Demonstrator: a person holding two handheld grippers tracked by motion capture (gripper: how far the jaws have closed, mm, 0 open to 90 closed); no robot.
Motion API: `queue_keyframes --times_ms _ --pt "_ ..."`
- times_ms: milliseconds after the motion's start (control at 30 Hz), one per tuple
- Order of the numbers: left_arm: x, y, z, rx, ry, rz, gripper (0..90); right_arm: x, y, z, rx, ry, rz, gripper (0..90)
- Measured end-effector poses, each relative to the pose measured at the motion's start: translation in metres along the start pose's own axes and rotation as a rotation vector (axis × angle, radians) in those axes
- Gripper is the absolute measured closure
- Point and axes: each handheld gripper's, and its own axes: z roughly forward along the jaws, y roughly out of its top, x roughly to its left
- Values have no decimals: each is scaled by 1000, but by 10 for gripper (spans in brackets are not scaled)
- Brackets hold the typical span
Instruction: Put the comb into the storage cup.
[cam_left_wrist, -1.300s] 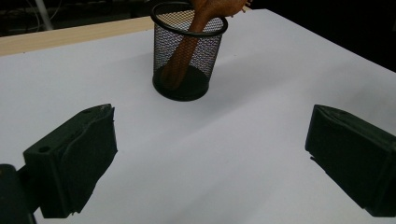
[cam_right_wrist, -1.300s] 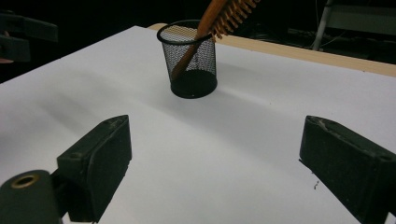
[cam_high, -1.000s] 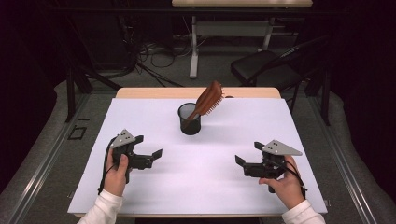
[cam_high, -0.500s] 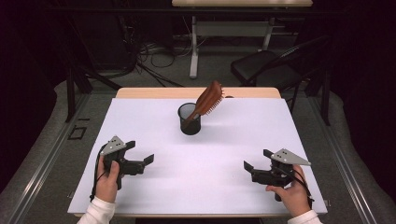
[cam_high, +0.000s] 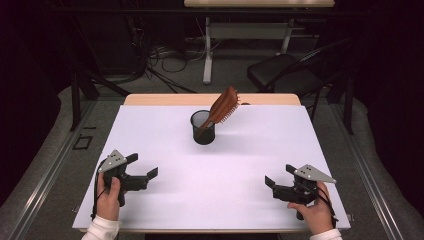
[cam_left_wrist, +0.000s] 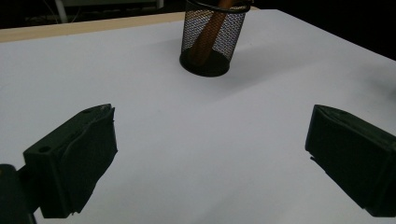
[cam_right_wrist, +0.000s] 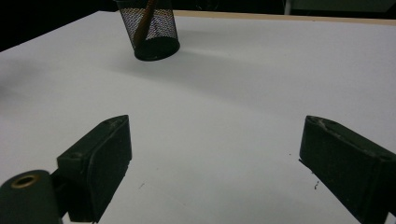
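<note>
A white counter (cam_high: 250, 165) seen from above, with a black mesh pencil cup (cam_high: 203, 127) standing upright in the upper middle of the frame. A brown wooden hairbrush (cam_high: 222, 107) sits in the cup handle-down, its bristled head leaning out over the rim toward the upper right.

Since a second ago, both hands have drawn back toward the bottom edge of the frame and sunk lower, widening the stretch of bare counter between them and the cup. The brush and cup have not shifted. Judging from that, the brush looks already put away in the cup, and the hands appear to be retreating rather than reaching (nothing else lies on the counter to be picked up).

The left hand-held gripper (cam_high: 145, 169) is at the lower left of the high view, its jaws spread wide apart and pointing toward the middle of the counter. In the left gripper view its two black jaws stand far apart with only white counter between them, the cup (cam_left_wrist: 212, 39) well beyond.

The right hand-held gripper (cam_high: 276, 177) is at the lower right, likewise spread wide and holding nothing. In the right gripper view the jaws frame bare counter, with the cup (cam_right_wrist: 148, 32) far off at the upper left. Neither touches the brush or the cup.
</note>
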Motion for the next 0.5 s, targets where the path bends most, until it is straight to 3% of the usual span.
queue_keyframes --times_ms 500 --pt "10 -9 -3 -32 13 -11 22 -9 -9 1 -2 -26 33 93"
